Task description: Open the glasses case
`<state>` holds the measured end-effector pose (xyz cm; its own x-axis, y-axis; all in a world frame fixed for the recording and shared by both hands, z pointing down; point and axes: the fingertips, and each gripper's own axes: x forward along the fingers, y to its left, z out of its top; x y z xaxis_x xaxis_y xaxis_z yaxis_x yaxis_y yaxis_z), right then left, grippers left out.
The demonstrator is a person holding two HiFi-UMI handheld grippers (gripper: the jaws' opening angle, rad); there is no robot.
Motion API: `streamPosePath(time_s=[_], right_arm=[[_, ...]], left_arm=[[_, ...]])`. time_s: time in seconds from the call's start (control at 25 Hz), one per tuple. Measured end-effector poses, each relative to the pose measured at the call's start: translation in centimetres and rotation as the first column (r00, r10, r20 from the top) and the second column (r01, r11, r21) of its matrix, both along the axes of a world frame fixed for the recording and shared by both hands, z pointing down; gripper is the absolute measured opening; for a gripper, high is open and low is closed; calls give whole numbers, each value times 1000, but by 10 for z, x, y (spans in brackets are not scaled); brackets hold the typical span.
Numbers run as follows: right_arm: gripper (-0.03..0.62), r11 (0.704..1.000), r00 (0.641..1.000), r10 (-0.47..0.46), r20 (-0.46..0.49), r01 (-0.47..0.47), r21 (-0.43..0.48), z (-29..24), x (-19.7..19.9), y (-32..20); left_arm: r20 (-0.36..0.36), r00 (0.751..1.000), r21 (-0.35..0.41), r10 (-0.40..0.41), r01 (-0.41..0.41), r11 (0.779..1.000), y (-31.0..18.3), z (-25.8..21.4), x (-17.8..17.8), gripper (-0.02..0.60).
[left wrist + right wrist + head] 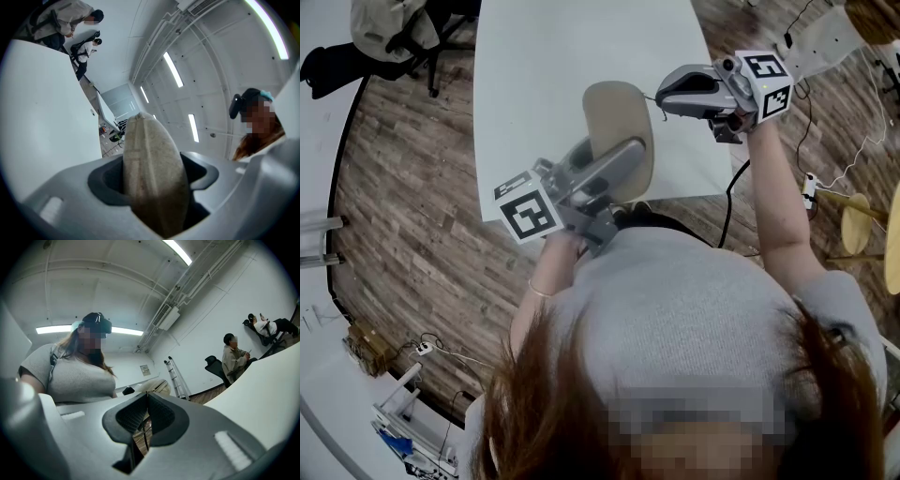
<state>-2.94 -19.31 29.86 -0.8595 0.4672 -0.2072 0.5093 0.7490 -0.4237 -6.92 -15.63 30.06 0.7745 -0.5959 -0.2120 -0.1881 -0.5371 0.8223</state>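
Evidently the opening step is in hand: the left gripper holds the one glasses case in wide jaws above the single bench. The right gripper is at the case's edge, its jaws closed on a thin dark strand, probably the zip pull. Next, a steady pull along the seam seems needed.

glasses case near end hidden behind left gripper, table far edge cut off at top

Bright even light from ceiling strips, soft shadows, fisheye bending, dark vignetted corners
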Motion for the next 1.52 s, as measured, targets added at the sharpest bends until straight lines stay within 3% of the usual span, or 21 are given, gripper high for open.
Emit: streamPosePath(time_s=[1.52], right_arm=[[9,999,999,44,5,-44,-13,11,11,30]], left_arm=[[-2,1000,-3,-25,25,1000,1,0,0,330]])
